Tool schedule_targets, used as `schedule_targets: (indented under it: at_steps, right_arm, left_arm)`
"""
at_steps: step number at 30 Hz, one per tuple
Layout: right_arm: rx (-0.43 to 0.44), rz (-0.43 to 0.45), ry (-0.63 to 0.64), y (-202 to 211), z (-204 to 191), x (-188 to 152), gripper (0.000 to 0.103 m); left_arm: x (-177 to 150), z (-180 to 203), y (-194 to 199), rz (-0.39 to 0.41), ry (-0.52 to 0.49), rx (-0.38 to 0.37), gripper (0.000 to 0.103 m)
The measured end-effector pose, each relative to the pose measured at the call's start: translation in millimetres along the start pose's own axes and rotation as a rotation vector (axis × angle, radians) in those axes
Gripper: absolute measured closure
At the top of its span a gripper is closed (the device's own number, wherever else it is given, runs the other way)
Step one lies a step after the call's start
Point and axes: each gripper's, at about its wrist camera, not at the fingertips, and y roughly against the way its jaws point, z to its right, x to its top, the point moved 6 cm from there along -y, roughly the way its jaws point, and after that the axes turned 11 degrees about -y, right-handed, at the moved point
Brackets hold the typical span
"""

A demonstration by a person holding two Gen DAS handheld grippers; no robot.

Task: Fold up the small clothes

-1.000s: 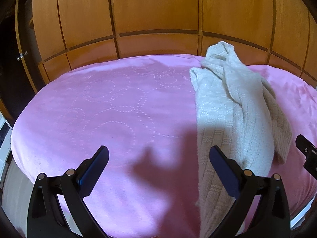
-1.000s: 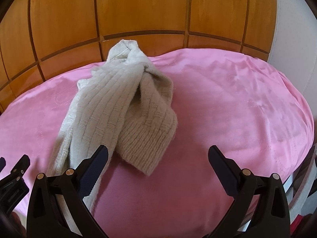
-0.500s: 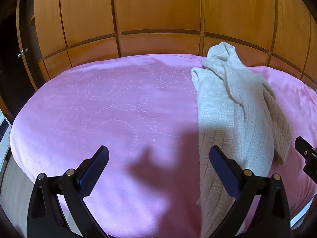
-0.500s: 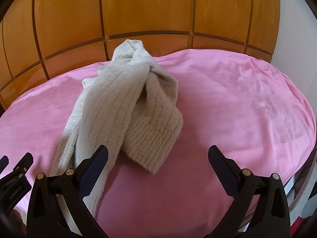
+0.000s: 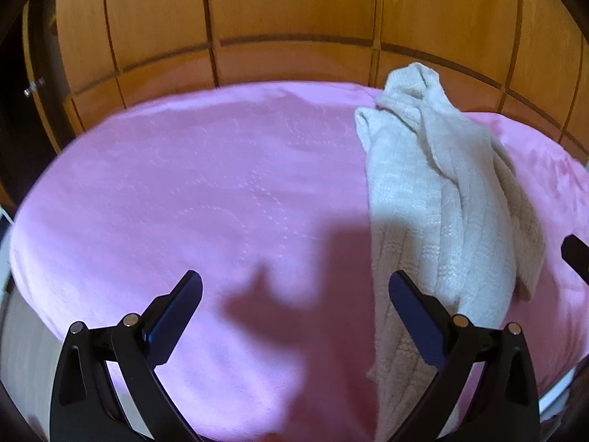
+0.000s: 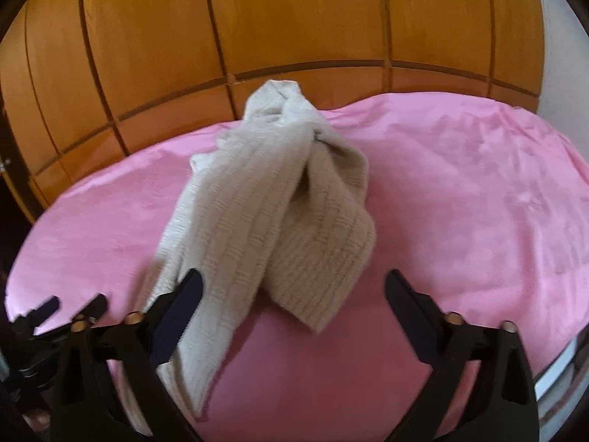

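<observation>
Cream knit sweater [image 6: 265, 221] lying bunched and twisted on the pink bed cover [image 6: 460, 221], far end almost up at the wooden panel wall [image 6: 257, 18] behind the bed, near end trailing down to the front edge of the bed

Right gripper [image 6: 292, 296] hanging just over the near ribbed end of the sweater, jaws closing in but not touching it yet, that ribbed end between them in the view, nothing held

Left gripper [image 5: 294, 294] spread wide apart over bare cover, just left of the sweater, one finger [image 5: 412, 313] in front of its edge, nothing held

Could go wrong:
- Might pinch only the top layer of the twist, so the rest stays knotted and drags along
- Might grab the pink cover together with the knit, since both are soft and lie flat on each other
- Could slide off the front edge of the bed if pulled toward the near side, with the tail already hanging there
- Loose stretchy knit could slip out of a light pinch

No brand, no label, no writing to read anywhere, not on the sweater, not on the grippers
</observation>
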Motion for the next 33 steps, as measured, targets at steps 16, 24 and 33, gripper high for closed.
schedule_targets:
  at_steps: [16, 24, 33]
  right_arm:
    - [0.239, -0.273, -0.112, -59.5, -22.6, -8.4, 0.037]
    - [0.248, -0.321, 0.026, -73.7, -52.5, -19.0, 0.090]
    - [0.010, -0.024, 0.056, -24.8, 41.5, 75.5, 0.103]
  left_arm:
    - [-3.2, -14.9, -15.5, -0.017, 0.026, -0.206, 0.017]
    - [-18.4, 38.0, -7.7, -0.071, -0.091, -0.472, 0.034]
    - [-25.2, 75.8, -14.4, -0.146, -0.171, -0.604, 0.084]
